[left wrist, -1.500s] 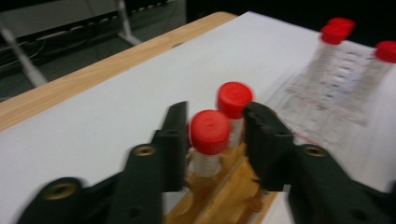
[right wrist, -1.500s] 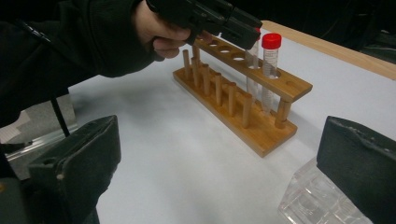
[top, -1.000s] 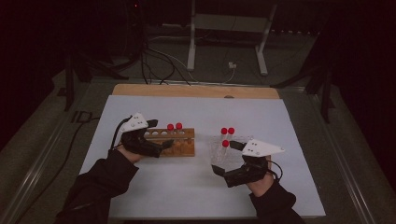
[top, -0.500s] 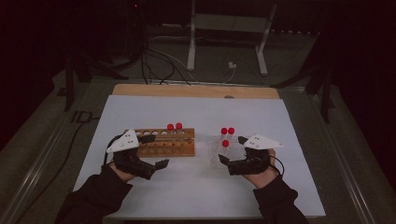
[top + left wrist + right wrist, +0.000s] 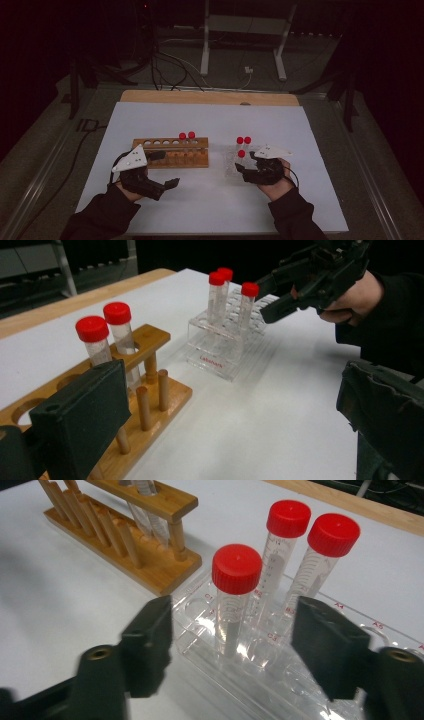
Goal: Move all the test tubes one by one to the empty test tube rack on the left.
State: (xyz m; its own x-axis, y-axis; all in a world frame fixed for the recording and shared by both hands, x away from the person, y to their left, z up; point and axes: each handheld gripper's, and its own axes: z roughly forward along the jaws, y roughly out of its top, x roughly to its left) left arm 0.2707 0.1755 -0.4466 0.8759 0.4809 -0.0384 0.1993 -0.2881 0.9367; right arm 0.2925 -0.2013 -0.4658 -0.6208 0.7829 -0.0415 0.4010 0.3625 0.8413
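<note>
A clear plastic rack (image 5: 231, 165) holds three red-capped tubes (image 5: 243, 140). My right gripper (image 5: 245, 162) is at the rack's near right side. Its jaws have just been closing, and the front tube (image 5: 236, 570) stands between them with a gap on each side. The other two tubes (image 5: 310, 527) stand behind it. A wooden rack (image 5: 170, 152) holds two red-capped tubes (image 5: 186, 136). My left gripper (image 5: 166, 169) stands open at the wooden rack's (image 5: 150, 340) front with nothing between its jaws. The left gripper view also shows the right gripper (image 5: 280, 302) beside the front tube (image 5: 247, 300).
Both racks stand on a white sheet (image 5: 210, 125) over a wooden table (image 5: 210, 96). Cables and metal stand legs (image 5: 205, 50) lie on the dark floor beyond the table.
My left gripper has drawn back from the wooden rack's left end toward the near edge. My right gripper has come down at the clear rack and its jaws have narrowed around the front tube.
</note>
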